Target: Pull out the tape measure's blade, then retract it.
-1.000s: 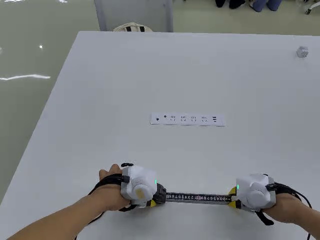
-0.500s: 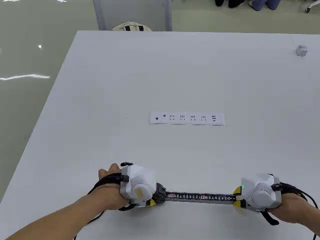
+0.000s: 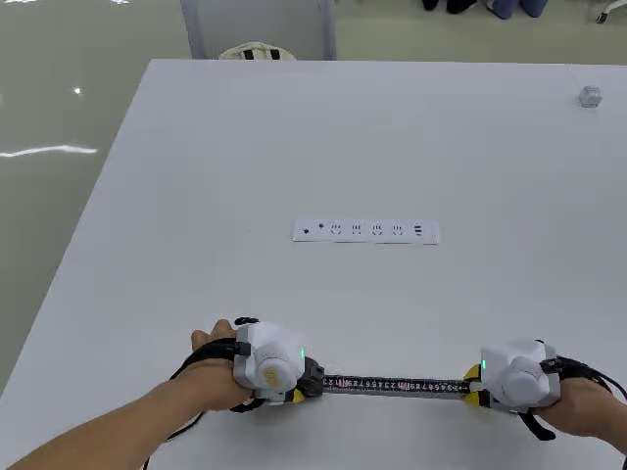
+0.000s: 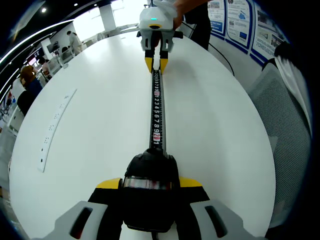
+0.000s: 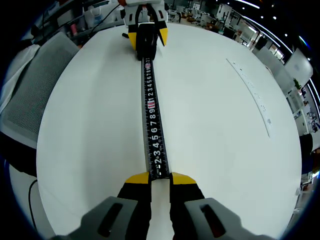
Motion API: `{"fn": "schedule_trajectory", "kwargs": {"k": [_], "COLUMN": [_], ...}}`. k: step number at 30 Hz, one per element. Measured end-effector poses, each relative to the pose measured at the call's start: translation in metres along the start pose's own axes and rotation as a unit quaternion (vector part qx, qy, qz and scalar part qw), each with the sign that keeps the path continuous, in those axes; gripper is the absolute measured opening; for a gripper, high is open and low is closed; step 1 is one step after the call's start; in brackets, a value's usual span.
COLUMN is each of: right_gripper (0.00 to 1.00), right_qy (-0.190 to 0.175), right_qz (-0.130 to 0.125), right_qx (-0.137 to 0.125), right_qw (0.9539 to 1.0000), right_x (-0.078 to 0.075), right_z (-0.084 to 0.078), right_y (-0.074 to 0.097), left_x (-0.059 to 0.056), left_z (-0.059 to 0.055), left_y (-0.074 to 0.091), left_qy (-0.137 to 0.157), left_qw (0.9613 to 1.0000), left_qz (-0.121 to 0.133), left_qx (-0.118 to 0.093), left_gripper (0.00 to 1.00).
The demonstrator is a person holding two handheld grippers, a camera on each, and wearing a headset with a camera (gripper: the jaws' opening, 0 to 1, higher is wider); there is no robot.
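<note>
The left gripper [image 3: 312,377] and right gripper [image 3: 474,385], hand-held, point at each other well apart, jaws clamped on the case [image 4: 150,190] and the blade [image 5: 152,120].

White table [image 3: 196,176], power strip [image 3: 365,231], small grey object [image 3: 589,96]

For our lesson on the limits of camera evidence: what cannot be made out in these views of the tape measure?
End hook of the blade: right gripper view, hidden between the right gripper jaws.
Sides of the tape measure case: left gripper view, covered by the left gripper jaws.
The small grey object: head view, too small to identify.
</note>
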State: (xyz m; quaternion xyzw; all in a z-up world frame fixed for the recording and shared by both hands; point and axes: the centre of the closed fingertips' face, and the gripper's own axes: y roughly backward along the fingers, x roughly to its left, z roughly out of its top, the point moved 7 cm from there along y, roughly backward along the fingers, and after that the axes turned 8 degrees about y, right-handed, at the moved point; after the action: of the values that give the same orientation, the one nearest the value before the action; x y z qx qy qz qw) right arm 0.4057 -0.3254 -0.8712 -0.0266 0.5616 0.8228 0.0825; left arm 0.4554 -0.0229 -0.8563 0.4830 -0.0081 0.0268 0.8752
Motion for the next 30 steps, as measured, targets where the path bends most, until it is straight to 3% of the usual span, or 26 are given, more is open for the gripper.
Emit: {"fn": "schedule_trajectory", "kwargs": {"k": [30], "right_gripper": [0.14], "right_qy": [0.011], "right_qz": [-0.004], "right_qx": [0.019], "right_qw": [0.9997], "right_x": [0.0013], "right_z": [0.0042], "right_y": [0.0000], "left_x": [-0.0008], "left_z": [0.0006], "left_y": [-0.0005], "left_qy": [0.000], "left_qw": [0.9999], "left_qz": [0.004], "left_qx": [-0.010], "left_gripper": [0.37]}}
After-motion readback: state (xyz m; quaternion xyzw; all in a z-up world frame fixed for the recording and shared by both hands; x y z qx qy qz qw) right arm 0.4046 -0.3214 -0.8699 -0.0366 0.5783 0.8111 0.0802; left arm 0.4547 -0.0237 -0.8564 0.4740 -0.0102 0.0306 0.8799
